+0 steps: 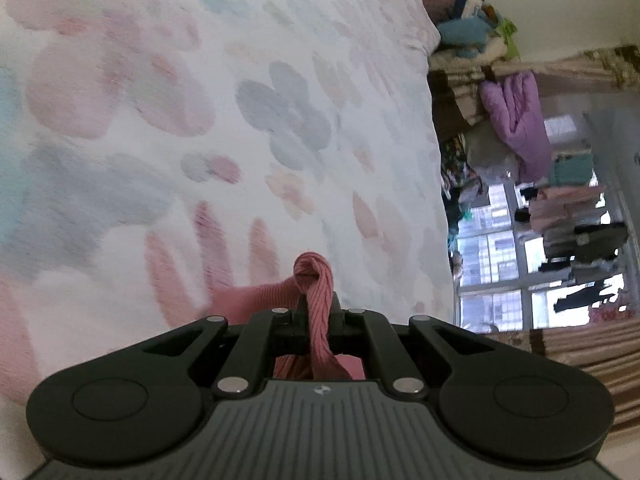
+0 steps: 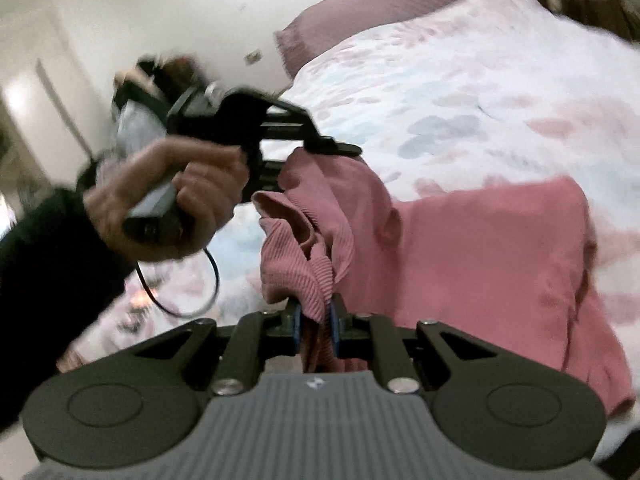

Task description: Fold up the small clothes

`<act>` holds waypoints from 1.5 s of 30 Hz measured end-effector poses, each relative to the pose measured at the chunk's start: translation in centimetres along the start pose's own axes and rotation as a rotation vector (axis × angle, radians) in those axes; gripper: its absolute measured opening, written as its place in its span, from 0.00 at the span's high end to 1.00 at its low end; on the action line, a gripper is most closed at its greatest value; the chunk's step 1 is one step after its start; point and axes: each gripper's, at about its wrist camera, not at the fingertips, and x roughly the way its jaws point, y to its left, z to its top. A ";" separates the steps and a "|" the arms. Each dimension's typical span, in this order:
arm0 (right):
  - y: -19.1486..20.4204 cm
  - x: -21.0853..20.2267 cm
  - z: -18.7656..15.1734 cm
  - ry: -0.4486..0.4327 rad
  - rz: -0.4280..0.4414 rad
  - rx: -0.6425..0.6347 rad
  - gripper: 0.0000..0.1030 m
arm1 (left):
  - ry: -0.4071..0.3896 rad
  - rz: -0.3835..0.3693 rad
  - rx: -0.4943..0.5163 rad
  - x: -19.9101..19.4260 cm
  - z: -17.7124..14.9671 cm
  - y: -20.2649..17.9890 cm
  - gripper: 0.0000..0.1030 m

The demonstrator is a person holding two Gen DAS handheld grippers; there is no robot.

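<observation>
pink garment [image 2: 460, 248]: ribbed knit cloth, soft and matt | bedspread [image 1: 248, 92]: fuzzy-ish flowery fabric, matt | right gripper [image 2: 316, 320]: matt black plastic, shiny metal pins, grooved grey top | pillow [image 2: 384, 4]: mauve textured cloth

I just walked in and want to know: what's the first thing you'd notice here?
The pink ribbed garment, pinched by both grippers and draped half over the flowery bedspread. The left gripper, in a hand, grips one edge; the right gripper clamps a bunched edge at the bottom of its view.
</observation>
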 end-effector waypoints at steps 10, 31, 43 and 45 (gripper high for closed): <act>-7.3 -4.2 -0.9 -0.094 0.016 0.285 0.91 | 0.031 0.036 0.056 5.9 -2.1 -5.9 0.95; -14.9 -8.7 -3.8 -0.016 -0.179 0.538 0.70 | 0.037 0.074 0.284 9.7 -7.0 -10.7 0.53; -12.3 -7.3 2.5 -0.041 -0.247 0.086 0.59 | 0.027 0.168 0.388 1.7 -16.1 -4.1 0.39; -11.6 -5.6 3.6 -0.012 -0.259 -0.010 0.59 | 0.053 0.178 0.397 2.1 -17.6 -3.8 0.39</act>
